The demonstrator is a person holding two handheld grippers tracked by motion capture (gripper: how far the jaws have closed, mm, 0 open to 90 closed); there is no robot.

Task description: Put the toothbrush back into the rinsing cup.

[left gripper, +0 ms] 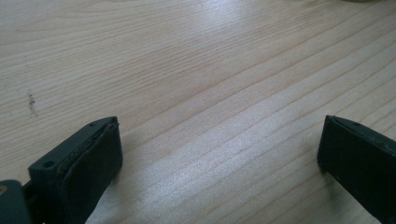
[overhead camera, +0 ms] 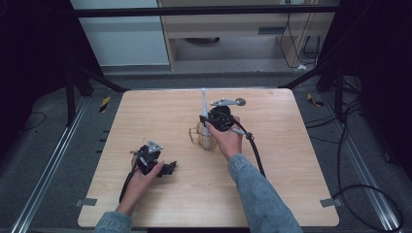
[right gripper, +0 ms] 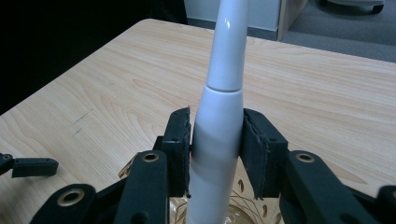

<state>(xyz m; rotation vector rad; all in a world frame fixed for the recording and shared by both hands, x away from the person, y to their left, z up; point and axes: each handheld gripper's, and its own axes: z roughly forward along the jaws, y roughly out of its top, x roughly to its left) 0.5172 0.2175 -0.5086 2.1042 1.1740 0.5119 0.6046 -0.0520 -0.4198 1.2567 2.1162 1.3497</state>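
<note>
Your right gripper clamps the white toothbrush, its tip cut off, over a glass cup; left gripper gapes wide on the wooden table.

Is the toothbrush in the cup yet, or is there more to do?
Nearly there. The right gripper is shut on the white toothbrush, which stands upright with its lower end inside the glass cup. So getting it into the cup looks done. Letting go is what's left, since the jaws are clamped on it. The left gripper rests open on the table, holding nothing.
</note>
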